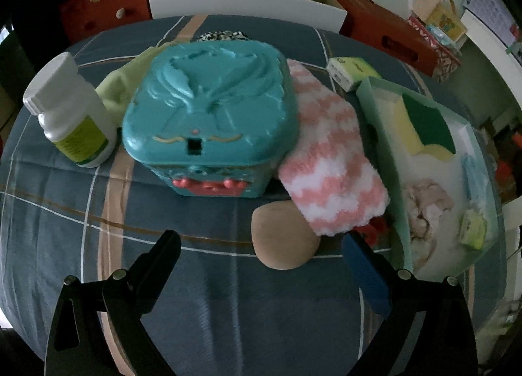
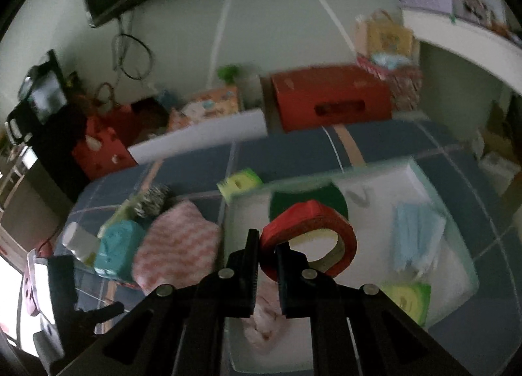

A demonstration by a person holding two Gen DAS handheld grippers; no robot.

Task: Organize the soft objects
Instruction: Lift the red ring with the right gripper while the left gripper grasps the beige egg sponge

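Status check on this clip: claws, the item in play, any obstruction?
Right claw shut on red tape roll, above the tray. Left claw open, empty, facing beige pad. Pink-white sock lies against the teal box.

Dim room, pale green wall (image 2: 267, 17), plaid bedspread (image 1: 98, 213)

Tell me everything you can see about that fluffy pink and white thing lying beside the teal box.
The pink and white sock looks like soft, fuzzy knit with zigzag stripes. It lies flat on the blue checked cloth, running lengthwise between the teal box and the pale green tray. It leans against the box's side, and its near end overlaps a tan rounded pad. No claw touches it; the open left claw hovers just short of it.
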